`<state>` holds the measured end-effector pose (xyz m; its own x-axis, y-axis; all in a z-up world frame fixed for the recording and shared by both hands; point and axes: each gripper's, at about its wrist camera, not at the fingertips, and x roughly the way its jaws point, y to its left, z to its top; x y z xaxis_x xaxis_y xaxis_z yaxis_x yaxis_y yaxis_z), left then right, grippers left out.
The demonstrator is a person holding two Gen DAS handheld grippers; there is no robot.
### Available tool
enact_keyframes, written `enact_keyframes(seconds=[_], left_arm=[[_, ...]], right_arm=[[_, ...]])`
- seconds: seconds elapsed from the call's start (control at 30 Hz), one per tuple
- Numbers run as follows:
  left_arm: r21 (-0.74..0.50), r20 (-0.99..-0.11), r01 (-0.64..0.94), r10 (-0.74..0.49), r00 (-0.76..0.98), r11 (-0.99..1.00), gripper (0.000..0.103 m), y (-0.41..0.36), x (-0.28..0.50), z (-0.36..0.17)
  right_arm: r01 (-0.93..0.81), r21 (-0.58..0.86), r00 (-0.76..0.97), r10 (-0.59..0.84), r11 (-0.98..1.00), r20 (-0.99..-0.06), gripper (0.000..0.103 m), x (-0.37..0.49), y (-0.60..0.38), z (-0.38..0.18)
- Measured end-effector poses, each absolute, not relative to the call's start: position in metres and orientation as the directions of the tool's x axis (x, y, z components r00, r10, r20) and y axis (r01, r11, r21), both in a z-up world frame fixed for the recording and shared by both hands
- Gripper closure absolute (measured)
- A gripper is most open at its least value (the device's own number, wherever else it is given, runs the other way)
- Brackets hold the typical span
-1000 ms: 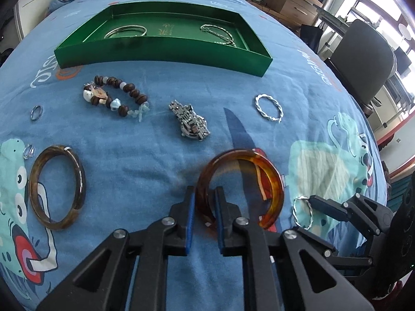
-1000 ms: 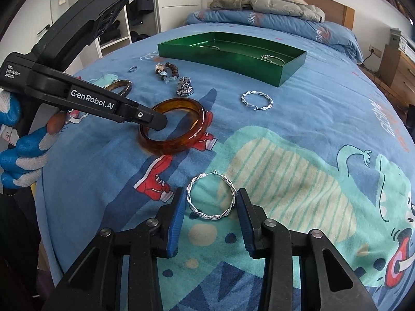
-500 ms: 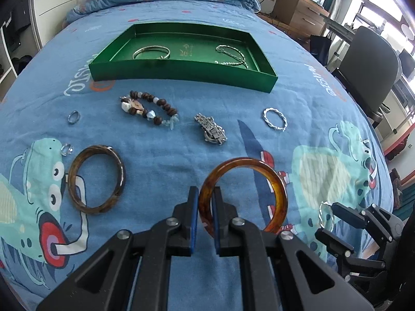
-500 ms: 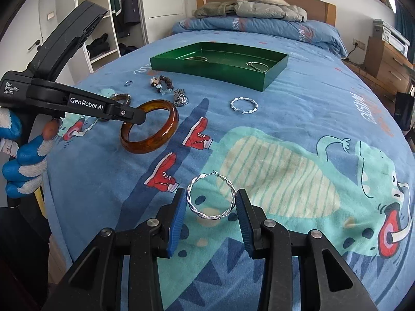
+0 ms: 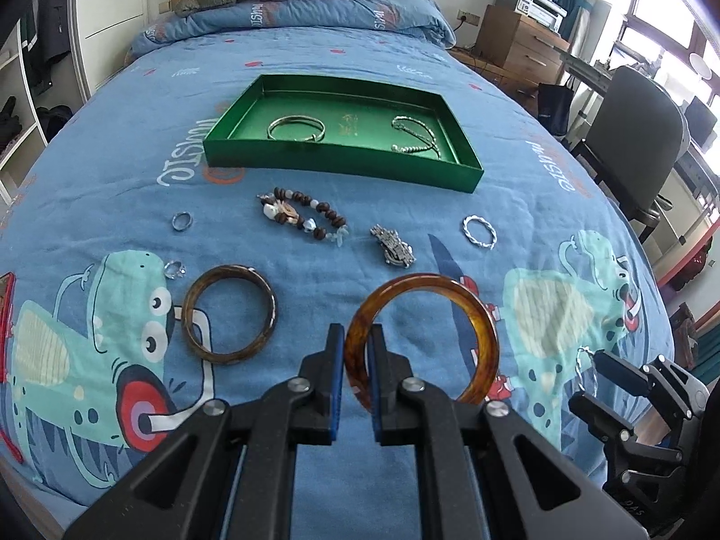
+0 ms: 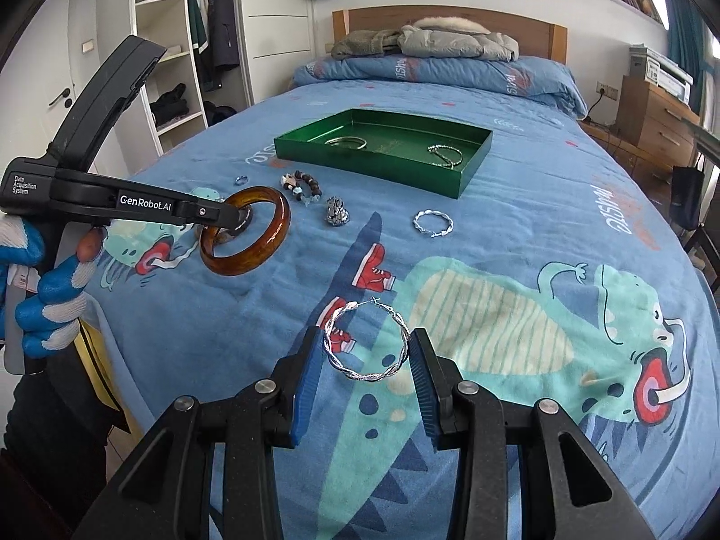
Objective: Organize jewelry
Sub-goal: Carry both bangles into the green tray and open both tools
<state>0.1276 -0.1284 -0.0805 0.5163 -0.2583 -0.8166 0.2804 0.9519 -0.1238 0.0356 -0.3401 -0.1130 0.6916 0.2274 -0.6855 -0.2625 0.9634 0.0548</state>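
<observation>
My left gripper (image 5: 357,351) is shut on an amber bangle (image 5: 477,315) and holds it above the blue bedspread; it also shows in the right wrist view (image 6: 270,234). My right gripper (image 6: 365,355) is shut on a twisted silver hoop (image 6: 365,375), lifted off the bed. A green tray (image 5: 342,162) at the far middle of the bed holds a silver bangle (image 5: 295,128) and a silver chain (image 5: 416,135). On the bed lie a dark bangle (image 5: 229,312), a bead bracelet (image 5: 301,218), a metal watch band (image 5: 391,245), a second silver hoop (image 5: 479,231) and two small rings (image 5: 181,220).
A grey office chair (image 5: 630,144) and a wooden drawer unit (image 5: 517,40) stand to the bed's right. Folded clothes lie against the headboard (image 6: 423,40). White wardrobe shelves (image 6: 166,67) stand to the left. The bed's near edge is just below both grippers.
Both grippers have risen and pulled back from the bed, each carrying its piece. The amber bangle and the silver hoop are now off the bedspread.
</observation>
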Motion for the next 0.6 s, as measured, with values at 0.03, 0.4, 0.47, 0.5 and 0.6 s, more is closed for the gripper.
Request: enact_keyframes(seconds=[0.03,0.4,0.47,0.5,0.6], left_arm=[[-0.127,-0.812,0.276,-0.260,0.522,0.953,0.094,-0.126,0.130,-0.077],[-0.149,-0.756,0.219,-0.254,0.603,0.964,0.094,-0.100,0.206,-0.031],[-0.150,-0.746,0.209,-0.250,0.617,0.966,0.094,-0.099,0.227,-0.024],[-0.151,-0.742,0.204,-0.248,0.623,0.967,0.094,-0.099,0.239,-0.021],[-0.143,-0.734,0.194,-0.236,0.636,0.970,0.094,-0.101,0.273,-0.017]], right_arm=[[-0.263,0.052,0.695,0.227,0.963,-0.682,0.065,0.038,-0.339,-0.110],[-0.271,0.001,0.757,0.214,0.963,-0.617,0.065,0.113,-0.325,-0.059],[-0.266,0.003,0.765,0.213,0.964,-0.608,0.065,0.135,-0.325,-0.053],[-0.263,0.004,0.767,0.211,0.965,-0.605,0.065,0.148,-0.324,-0.050],[-0.250,0.009,0.771,0.205,0.968,-0.603,0.065,0.188,-0.325,-0.048]])
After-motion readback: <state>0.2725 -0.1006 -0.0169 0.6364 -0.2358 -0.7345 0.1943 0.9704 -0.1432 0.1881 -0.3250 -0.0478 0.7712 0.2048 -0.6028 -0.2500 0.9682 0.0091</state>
